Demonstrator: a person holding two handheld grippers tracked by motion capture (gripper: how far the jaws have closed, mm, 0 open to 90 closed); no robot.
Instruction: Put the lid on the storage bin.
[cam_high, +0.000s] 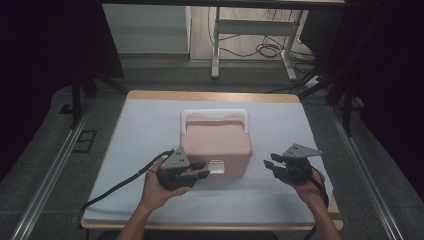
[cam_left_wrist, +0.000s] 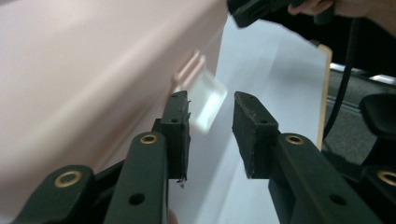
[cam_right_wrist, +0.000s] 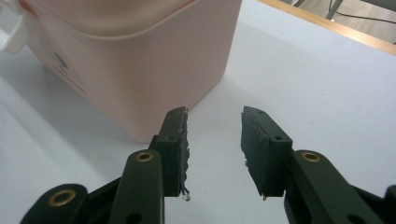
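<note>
In the high view, the left gripper (cam_high: 198, 170) sits lower left of centre, held in the person's left hand (cam_high: 159, 189), its jaws pointing right toward the front face of the pink box (cam_high: 216, 142). A black cable (cam_high: 117, 186) trails from it toward the lower left of the frame. In the left gripper view its jaws stand partly apart with nothing between the pads; the white latch (cam_left_wrist: 207, 99) on the box's front lies just beyond the tips, near the left pad, and I cannot tell whether they touch.

The pink box stands at the middle of the white sheet (cam_high: 145, 130) that covers the table (cam_high: 210, 96), with its white handle (cam_high: 215, 116) folded toward the far side. In the high view the latch (cam_high: 216, 167) shows at the box's near edge, just right of the left gripper's tips.

The right gripper (cam_high: 272, 166) is at the lower right, held in the right hand (cam_high: 306, 187), apart from the box's right side, its jaws pointing left. In the right gripper view its jaws are partly open and empty, with the box's corner (cam_right_wrist: 140, 84) up and to the left of them over bare sheet.
</note>
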